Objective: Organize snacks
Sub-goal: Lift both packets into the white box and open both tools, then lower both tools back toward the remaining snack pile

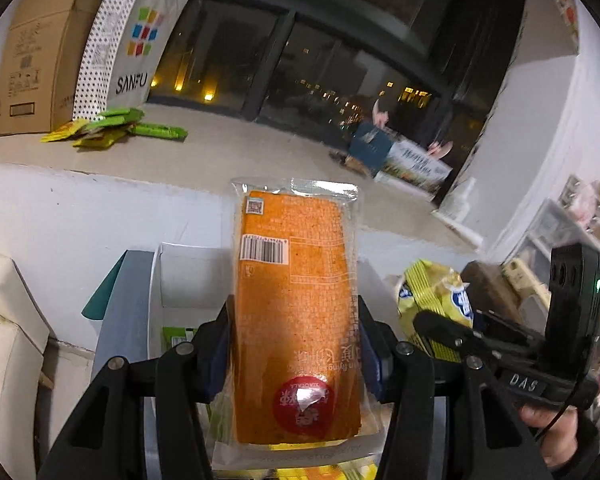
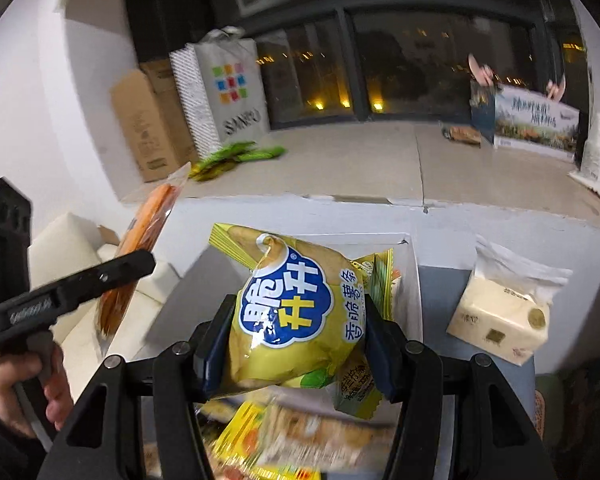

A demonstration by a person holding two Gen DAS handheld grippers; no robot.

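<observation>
tissue pack (image 2: 500, 316), cardboard box (image 1: 40, 52), shopping bag (image 1: 136, 40)

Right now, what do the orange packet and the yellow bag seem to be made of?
Orange packet: clear glossy plastic film, judging by its transparent sealed edges and glare. Yellow bag: shiny printed film, probably plastic or foil-lined; it looks puffed and crinkled with bright highlights.
</observation>
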